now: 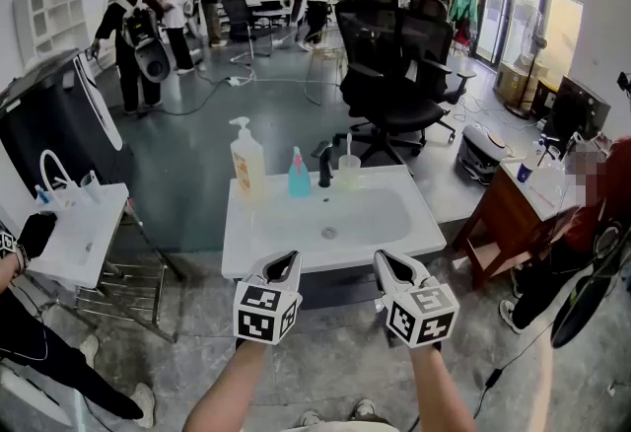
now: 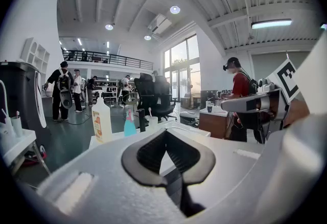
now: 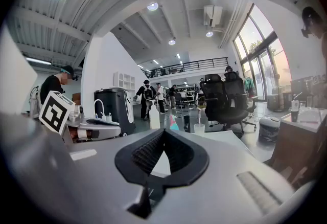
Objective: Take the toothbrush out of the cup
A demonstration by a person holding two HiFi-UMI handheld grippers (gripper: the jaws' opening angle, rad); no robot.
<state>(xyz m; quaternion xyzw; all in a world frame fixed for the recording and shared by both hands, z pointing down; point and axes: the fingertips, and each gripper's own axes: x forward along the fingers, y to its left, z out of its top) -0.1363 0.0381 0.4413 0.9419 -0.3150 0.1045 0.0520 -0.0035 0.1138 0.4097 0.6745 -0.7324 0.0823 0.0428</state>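
Plainly, found the left gripper [image 1: 287,260] and the right gripper [image 1: 387,258] side by side, apart from each other, above the near rim of a white rectangular washbasin [image 1: 242,250], both aimed toward the basin's back edge and tipped slightly downward. Saw in the left gripper view the black ribbed pads [image 2: 153,154] brought together tip to tip, with nothing caught between them. Saw the same in the right gripper view: jaws closed on themselves, empty. Located the task's things well beyond both grippers, on the back rim of the basin: a clear plastic cup [image 1: 348,174] standing upright just right of a short black tap [image 1: 324,167], with a slim pale toothbrush [image 1: 348,146] upright inside it, head poking above the rim. Touched neither cup nor toothbrush with either gripper. Noted, just left of the tap, a small teal bottle [image 1: 299,177] and, further left, a tall white pump bottle with an orange label [image 1: 247,164]. Made out black office chairs [image 1: 394,85] on the grey floor [image 1: 197,174] behind the basin, a brown wooden side table [image 1: 498,213] to its right, a second, smaller white basin [image 1: 84,243] off to the left, and several standing people [image 1: 133,36] farther back in the room.
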